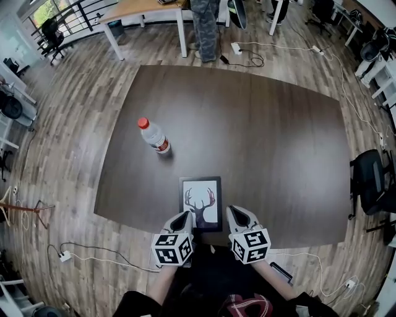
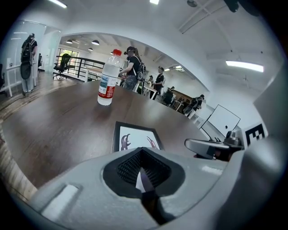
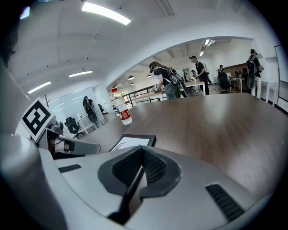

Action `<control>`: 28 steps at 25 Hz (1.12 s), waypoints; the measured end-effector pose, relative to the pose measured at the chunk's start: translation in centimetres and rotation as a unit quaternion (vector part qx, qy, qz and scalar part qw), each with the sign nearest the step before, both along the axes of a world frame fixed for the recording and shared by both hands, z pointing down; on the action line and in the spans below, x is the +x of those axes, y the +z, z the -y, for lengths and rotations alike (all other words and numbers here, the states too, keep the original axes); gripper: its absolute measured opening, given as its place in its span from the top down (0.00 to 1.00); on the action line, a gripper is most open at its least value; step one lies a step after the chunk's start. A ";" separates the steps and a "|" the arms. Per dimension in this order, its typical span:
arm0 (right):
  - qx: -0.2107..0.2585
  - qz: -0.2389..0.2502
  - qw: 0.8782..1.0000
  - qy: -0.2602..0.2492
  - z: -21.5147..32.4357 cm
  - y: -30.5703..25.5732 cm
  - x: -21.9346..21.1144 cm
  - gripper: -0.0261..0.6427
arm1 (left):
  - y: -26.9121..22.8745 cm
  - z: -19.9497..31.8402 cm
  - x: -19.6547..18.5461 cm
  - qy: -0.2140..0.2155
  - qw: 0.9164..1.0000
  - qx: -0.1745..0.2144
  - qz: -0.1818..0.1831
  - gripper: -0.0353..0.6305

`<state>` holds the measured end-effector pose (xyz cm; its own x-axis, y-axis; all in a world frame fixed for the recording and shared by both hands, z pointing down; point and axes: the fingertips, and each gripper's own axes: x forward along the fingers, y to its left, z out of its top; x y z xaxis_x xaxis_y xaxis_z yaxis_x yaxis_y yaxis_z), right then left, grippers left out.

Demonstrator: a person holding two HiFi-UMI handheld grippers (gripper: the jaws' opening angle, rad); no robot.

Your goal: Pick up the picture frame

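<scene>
The picture frame (image 1: 200,203) is black with a white deer-antler print and lies flat near the front edge of the dark table (image 1: 278,155). My left gripper (image 1: 183,218) is shut and empty, with its tips at the frame's near left corner. My right gripper (image 1: 234,215) is also shut and empty, just beside the near right corner. In the left gripper view the frame (image 2: 135,139) lies right ahead of the closed jaws (image 2: 141,150). The right gripper view shows the frame (image 3: 132,143) ahead and slightly left of its jaws (image 3: 143,150). Whether either gripper touches the frame I cannot tell.
A clear water bottle (image 1: 154,136) with a red cap stands on the table, left of and beyond the frame. A person (image 1: 205,28) stands by a light desk (image 1: 145,9) past the far edge. Office chairs (image 1: 371,179) and floor cables (image 1: 93,260) ring the table.
</scene>
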<state>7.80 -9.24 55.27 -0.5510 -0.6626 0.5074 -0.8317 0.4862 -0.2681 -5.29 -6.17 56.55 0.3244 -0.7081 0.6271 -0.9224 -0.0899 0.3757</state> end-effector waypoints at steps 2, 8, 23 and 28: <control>0.008 0.004 1.000 0.010 0.3 -0.1 0.7 0.95 | 0.3 0.0 0.2 -0.003 1.000 -0.005 0.000 0.94; -0.014 -0.008 1.000 0.006 0.3 1.0 0.7 0.95 | 0.3 0.7 -0.9 -0.024 1.000 0.000 0.005 0.94; -0.052 -0.038 0.998 0.015 -0.4 1.8 -1.4 0.95 | 1.5 0.5 -2.7 -0.004 0.999 -0.048 0.014 0.94; -0.076 -0.053 0.996 0.014 -0.5 2.6 -2.0 0.95 | 1.6 1.3 -3.3 0.000 0.999 -0.050 0.007 0.93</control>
<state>5.82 -8.78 57.92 -0.4705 -0.5891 0.6570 -0.8724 0.4225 -0.2458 -8.62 -7.49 58.19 0.3155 -0.6421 0.6987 -0.9274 -0.0527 0.3703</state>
